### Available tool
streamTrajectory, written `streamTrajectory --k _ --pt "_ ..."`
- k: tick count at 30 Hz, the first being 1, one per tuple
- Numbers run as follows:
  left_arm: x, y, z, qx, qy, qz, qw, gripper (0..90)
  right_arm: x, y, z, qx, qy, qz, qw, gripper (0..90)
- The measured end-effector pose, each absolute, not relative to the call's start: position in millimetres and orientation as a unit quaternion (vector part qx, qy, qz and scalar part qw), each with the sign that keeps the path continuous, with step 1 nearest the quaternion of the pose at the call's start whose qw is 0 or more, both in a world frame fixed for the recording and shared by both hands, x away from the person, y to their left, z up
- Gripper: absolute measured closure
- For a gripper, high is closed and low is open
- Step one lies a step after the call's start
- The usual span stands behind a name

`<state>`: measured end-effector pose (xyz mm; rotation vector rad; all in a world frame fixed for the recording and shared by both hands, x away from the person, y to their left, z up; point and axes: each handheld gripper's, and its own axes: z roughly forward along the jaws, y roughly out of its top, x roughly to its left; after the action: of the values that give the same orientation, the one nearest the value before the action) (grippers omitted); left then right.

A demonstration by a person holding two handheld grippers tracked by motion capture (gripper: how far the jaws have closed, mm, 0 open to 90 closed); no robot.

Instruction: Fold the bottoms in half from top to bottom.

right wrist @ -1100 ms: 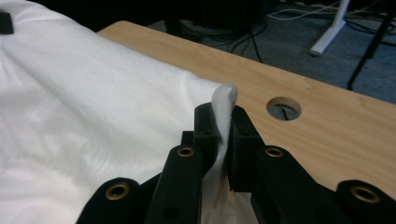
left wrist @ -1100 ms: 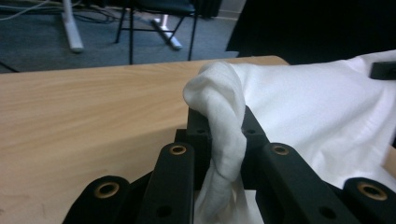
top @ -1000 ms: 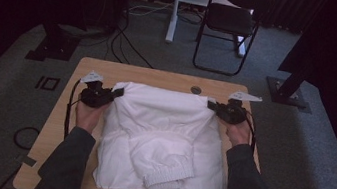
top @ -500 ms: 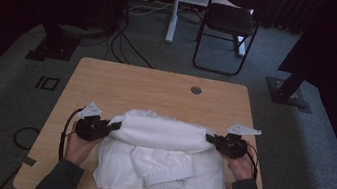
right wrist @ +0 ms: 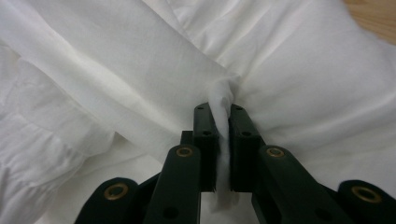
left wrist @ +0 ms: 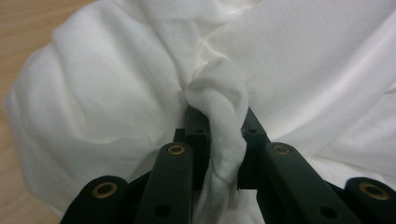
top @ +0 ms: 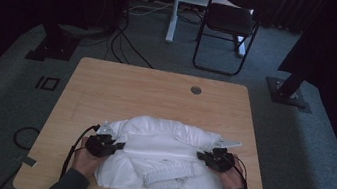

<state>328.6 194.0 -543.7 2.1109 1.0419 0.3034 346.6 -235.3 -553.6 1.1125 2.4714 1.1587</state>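
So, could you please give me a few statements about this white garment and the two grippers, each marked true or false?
1. The left gripper is shut on a bunched fold of the white cloth garment. True.
2. The right gripper hangs open above the cloth. False: it is shut on a pinch of it.
3. The garment lies on the near half of the light wooden table. True.
4. A black folding chair stands on the table. False: it stands on the floor beyond it.
5. The garment is dark blue. False: it is white.
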Motion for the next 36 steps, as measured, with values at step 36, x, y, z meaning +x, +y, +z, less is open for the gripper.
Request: streamTrajectory --k 36 --pt "425 204 -517 0.750 0.511 0.164 0.388 80.3 433 -202 -541 0.451 0.794 0.382 0.144 84.7"
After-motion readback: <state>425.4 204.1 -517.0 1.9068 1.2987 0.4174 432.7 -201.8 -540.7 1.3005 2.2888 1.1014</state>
